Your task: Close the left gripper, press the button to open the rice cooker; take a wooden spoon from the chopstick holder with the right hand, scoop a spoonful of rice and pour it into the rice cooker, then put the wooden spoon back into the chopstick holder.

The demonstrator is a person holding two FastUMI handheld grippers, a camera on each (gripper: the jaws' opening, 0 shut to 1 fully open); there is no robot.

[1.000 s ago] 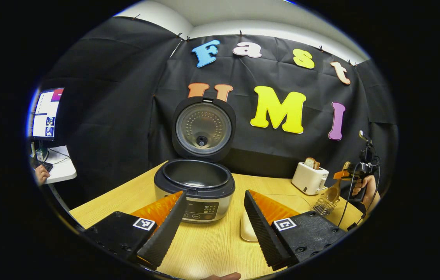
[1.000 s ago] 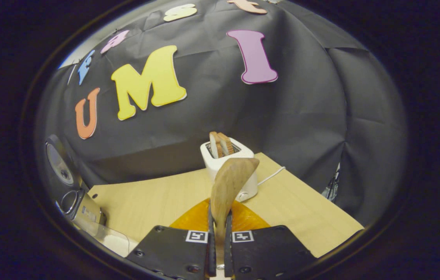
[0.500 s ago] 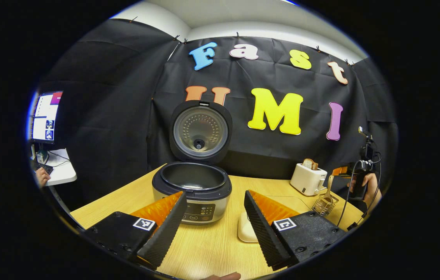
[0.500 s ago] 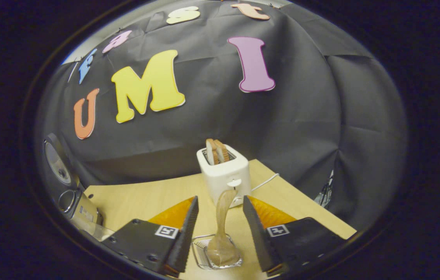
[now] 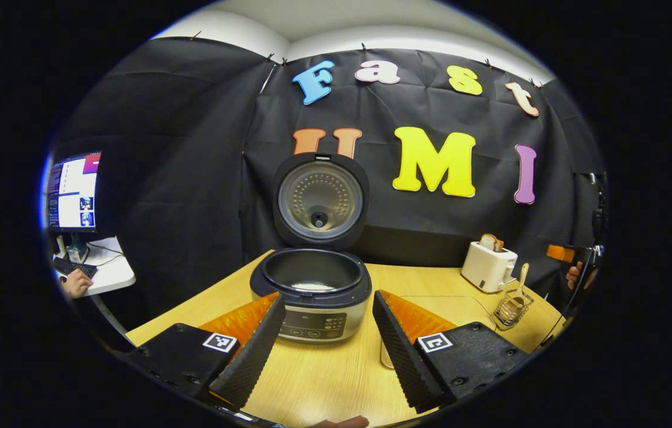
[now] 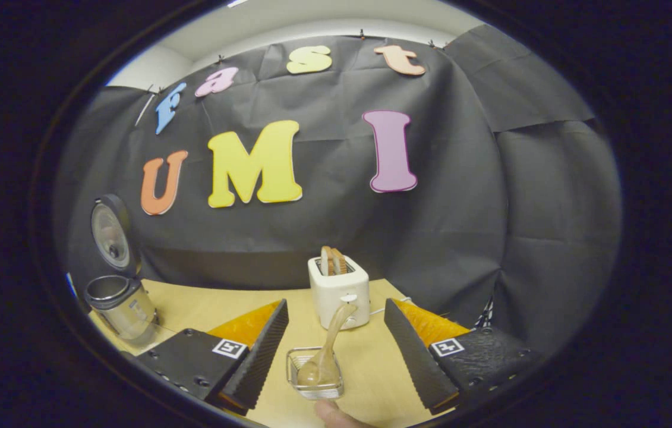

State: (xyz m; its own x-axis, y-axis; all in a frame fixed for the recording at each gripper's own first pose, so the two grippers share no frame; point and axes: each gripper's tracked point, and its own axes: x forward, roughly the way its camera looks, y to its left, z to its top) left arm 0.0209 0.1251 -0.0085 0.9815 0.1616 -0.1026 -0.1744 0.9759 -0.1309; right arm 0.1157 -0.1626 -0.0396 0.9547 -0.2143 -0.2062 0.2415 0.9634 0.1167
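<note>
Spoon (image 6: 327,348) stands bowl-down in the wire holder (image 6: 314,374), at twelve o'clock between the wide right tool (image 6: 336,356), released. Cooker (image 5: 311,288) open; left tool (image 5: 327,339) wide.

My left tongs (image 5: 327,342) end in two wedge-shaped fingers (image 5: 252,353) with ribbed inner faces, each fixed to a flat block with small screws near its edge. A square white tag with a black pattern (image 5: 220,342) sits on top of each block. My right tongs (image 6: 336,356) are built the same way: ribbed wedge fingers (image 6: 261,353), screwed blocks, and a patterned tag (image 6: 229,348) on each. A fingertip (image 6: 330,412) of my own hand shows at the bottom edge of the right gripper view.
</note>
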